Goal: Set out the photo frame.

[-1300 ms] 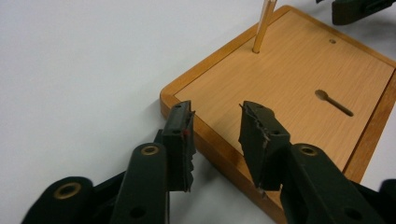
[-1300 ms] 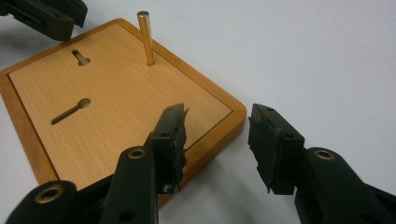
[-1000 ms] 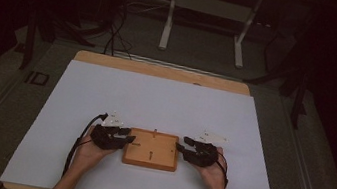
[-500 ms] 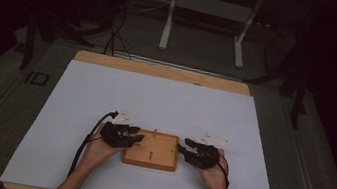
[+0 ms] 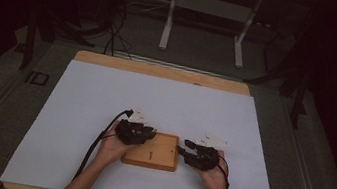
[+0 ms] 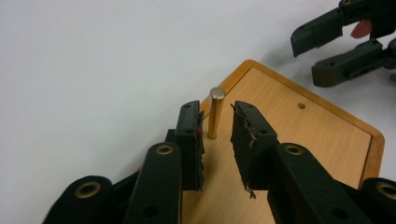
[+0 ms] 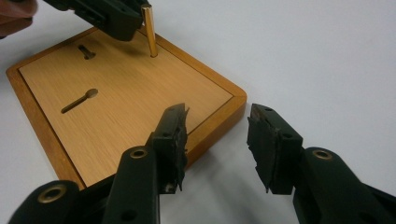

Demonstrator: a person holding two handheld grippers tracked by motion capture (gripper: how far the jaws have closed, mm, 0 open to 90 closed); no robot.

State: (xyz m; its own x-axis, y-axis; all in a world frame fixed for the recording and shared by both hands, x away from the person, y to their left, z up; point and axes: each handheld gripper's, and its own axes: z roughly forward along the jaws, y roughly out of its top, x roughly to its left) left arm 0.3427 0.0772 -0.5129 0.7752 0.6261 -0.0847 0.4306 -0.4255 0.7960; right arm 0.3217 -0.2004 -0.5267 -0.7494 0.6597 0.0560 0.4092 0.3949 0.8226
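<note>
A flat wooden board (image 5: 154, 152) lies on the white table near the front edge, between my two grippers. A thin brass pin (image 6: 216, 112) stands upright near the board's far left corner. My left gripper (image 6: 215, 125) is open, with a jaw on each side of the pin and a small gap to both. In the high view the left gripper (image 5: 149, 133) sits over that corner. My right gripper (image 7: 217, 122) is open and straddles the board's right edge (image 7: 219, 116), one jaw over the wood, one over the table. The right gripper view also shows the pin (image 7: 150, 30).
The board (image 7: 116, 107) has two keyhole-shaped slots (image 7: 79, 100) in its face. The white table surface (image 5: 165, 104) stretches away behind the board. A cable (image 5: 99, 140) trails from the left gripper toward the front edge. Metal stand legs (image 5: 205, 24) are on the floor beyond the table.
My left gripper has moved right, from beside the board's left edge onto its far left corner, around the pin. The right gripper and the board have stayed put.
</note>
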